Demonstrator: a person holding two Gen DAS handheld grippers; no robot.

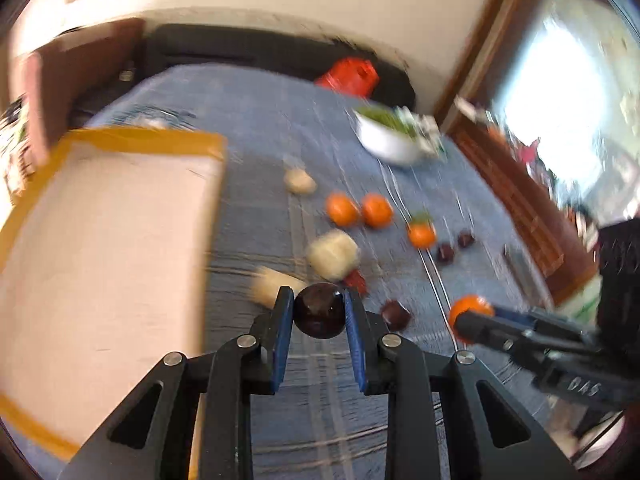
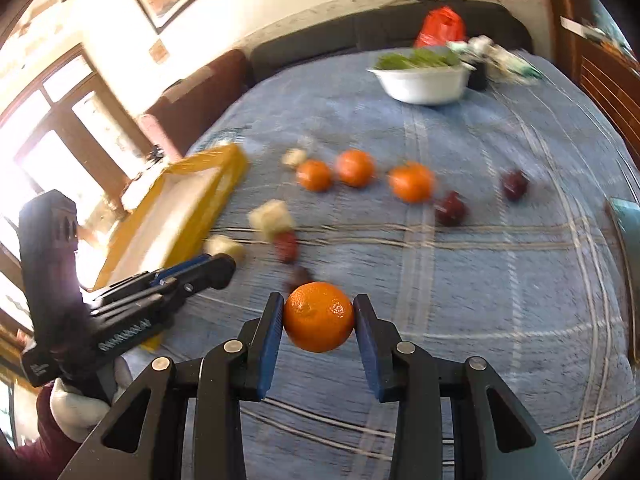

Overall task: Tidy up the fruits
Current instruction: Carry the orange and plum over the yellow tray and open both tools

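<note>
You are holding the left gripper (image 1: 319, 314) clamped on a dark plum (image 1: 319, 311); both blue pads are pressing against its sides, and it is sitting between the fingertips, clear of the blue checked cloth (image 1: 260, 128). You are holding the right gripper (image 2: 319, 316) clamped on an orange mandarin (image 2: 319, 317), gripped the same way at the fingertips above the cloth.

In the left wrist view, the yellow-rimmed tray (image 1: 132, 140) is lying at 9 o'clock of the held plum, just beside the left finger line. The right gripper is entering at 3 o'clock with its mandarin showing at the tip.

Loose fruit on the cloth, read from the right wrist view:
- Three mandarins (image 2: 355, 168) are lying in a row at 12 o'clock of the held mandarin, well apart from it.
- Two dark plums (image 2: 451, 209) are lying at 1 to 2 o'clock, near the right end of that row.
- Pale, net-wrapped fruits (image 2: 272, 216) are lying at 11 o'clock, near the tray edge, with one reddish fruit (image 2: 286, 246) just beside them. Motion blur is preventing identification of the kind.
- One dark fruit (image 2: 300, 276) is lying just beyond the held mandarin and is partly hidden.

A white bowl (image 2: 424, 84) holding greens is standing at the far edge at 1 o'clock, with a red bag (image 2: 440, 26) behind it.
</note>
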